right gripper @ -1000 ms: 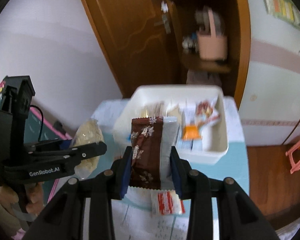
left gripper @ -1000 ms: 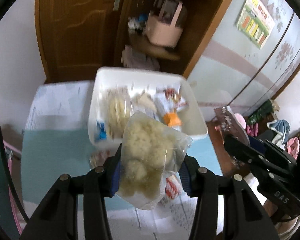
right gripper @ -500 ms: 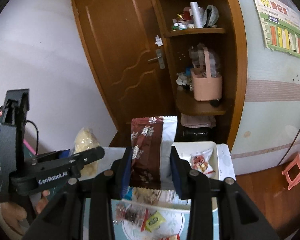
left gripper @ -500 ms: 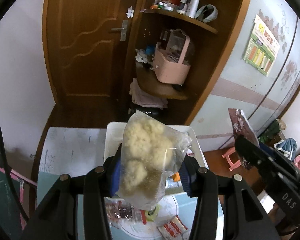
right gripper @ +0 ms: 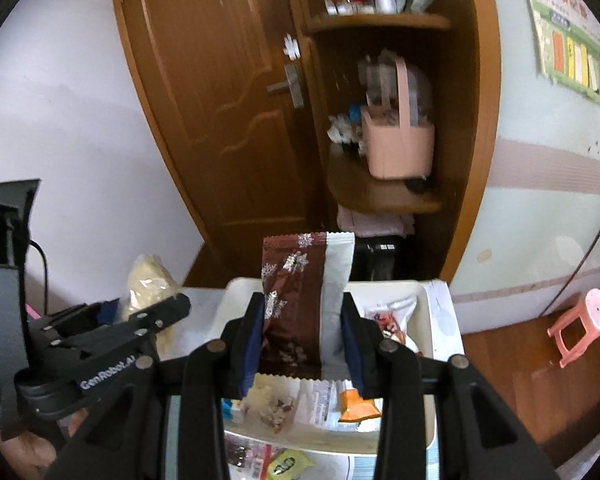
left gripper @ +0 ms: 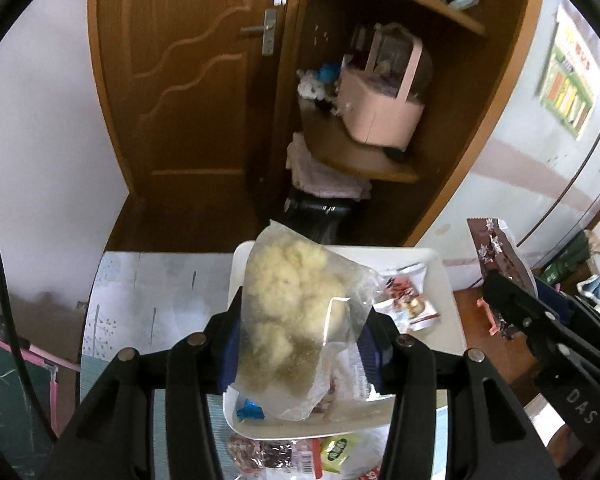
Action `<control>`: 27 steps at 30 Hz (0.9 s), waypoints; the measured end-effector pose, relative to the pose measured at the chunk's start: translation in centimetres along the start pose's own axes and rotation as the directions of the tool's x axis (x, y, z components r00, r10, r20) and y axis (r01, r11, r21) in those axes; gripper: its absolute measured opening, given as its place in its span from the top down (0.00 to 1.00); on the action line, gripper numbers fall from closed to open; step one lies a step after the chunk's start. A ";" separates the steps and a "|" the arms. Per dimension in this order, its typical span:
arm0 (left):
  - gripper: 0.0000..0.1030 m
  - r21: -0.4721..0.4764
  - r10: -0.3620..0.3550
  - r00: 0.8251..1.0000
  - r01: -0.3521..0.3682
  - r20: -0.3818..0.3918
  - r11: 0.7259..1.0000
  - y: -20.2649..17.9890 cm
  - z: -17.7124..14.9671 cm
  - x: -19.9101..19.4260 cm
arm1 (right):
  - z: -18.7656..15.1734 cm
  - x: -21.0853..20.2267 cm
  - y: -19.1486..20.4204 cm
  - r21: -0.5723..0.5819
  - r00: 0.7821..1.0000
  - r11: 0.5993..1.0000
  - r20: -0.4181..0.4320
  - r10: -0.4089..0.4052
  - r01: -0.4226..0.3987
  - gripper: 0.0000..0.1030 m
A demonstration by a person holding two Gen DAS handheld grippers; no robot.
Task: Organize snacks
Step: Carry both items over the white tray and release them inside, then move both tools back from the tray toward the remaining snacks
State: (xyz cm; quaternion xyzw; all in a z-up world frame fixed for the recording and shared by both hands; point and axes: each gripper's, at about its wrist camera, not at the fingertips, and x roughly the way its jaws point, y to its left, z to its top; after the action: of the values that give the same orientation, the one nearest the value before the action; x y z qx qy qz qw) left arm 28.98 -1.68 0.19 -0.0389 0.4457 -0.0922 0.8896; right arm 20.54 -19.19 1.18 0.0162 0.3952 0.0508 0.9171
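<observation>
The left gripper is clamping a clear bag of pale puffed snack, its long axis standing upright toward 12 o'clock. The right gripper is pinching a brown snowflake packet, also upright. Both are hanging over the white tray — it is lying directly below and ahead, at 12 o'clock from each. Neither hand looks clearly nearer — each load seems to need only lowering and releasing into the tray.
</observation>
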 end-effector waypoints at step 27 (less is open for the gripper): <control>0.03 0.002 0.083 0.996 -0.083 -0.036 0.997 0.0 -2.5 1.8 | -4.5 4.2 -2.1 0.004 0.982 0.999 -0.183 -0.036 0.038 0.23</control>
State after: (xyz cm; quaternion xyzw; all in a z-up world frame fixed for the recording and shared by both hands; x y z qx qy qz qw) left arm 28.03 -2.02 -2.69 -0.0186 0.4628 -0.0560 0.8845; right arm 20.33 -20.90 -5.15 0.0075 0.4783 0.0334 0.8776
